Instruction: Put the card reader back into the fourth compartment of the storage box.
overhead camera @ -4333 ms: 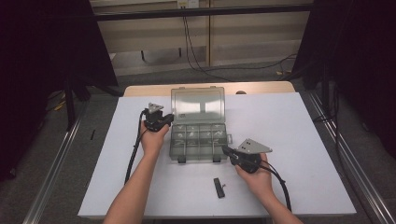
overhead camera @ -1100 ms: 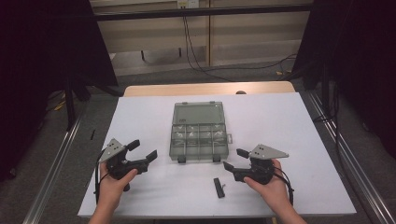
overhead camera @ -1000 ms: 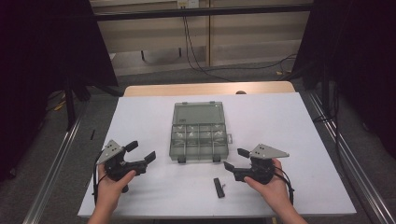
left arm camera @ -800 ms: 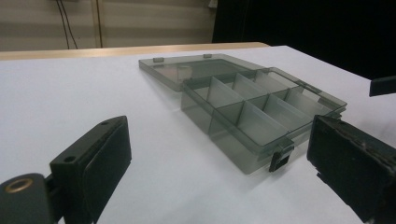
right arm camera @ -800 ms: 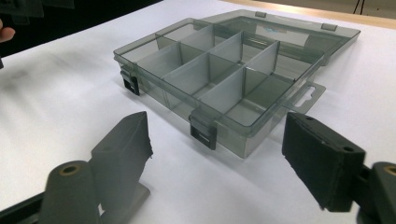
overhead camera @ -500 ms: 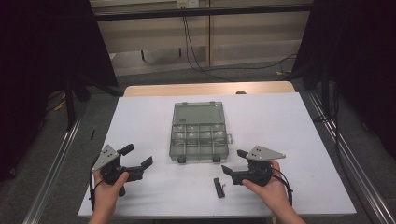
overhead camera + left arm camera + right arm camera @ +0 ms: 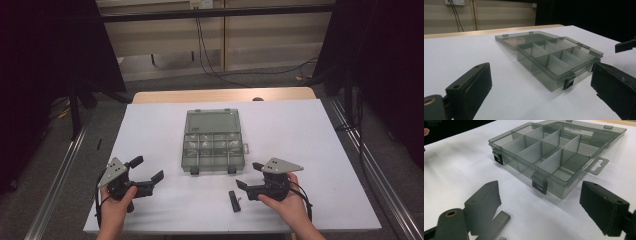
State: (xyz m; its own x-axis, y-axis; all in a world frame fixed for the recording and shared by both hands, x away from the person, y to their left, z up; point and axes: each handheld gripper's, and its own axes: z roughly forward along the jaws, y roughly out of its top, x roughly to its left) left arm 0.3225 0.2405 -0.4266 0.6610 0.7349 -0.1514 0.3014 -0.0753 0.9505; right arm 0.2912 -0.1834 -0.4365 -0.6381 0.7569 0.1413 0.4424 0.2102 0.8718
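Open on the white counter [image 7: 150, 125]: a smoky clear box [image 7: 214, 152], lid flat out behind it, the near tray split into small compartments, all looking bare. Two dark latches [image 7: 539, 186] on the near wall, a hang tab [image 7: 597, 165] sticking out at one end.

Left tool [image 7: 148, 170], held low to the near left of the box and well apart from it, pointing toward it. Jaws spread wide, just been opening, nothing between them but bare counter. From the left gripper view: box [image 7: 554, 58] dead ahead, framed by the two black pads [image 7: 476, 85], near corner latch [image 7: 567, 83] facing the lens.

Right tool [image 7: 249, 175], held to the near right of the box, just off its near right corner, pointing left along the near wall. Jaws wide too, also just been opening, gripping nothing. From the right gripper view: box [image 7: 554, 152] ahead and between the pads [image 7: 602, 206], no contact.

Small dark bar [image 7: 234, 201] flat on the counter in front of the box, just beside the right tool, untouched. Same bar [image 7: 495, 226] in the right gripper view, tucked under the left-hand jaw, with a tiny bright piece [image 7: 502, 238] by it, too small to tell.

Hands [image 7: 280, 205] at the near counter edge, cable trailing from each tool.
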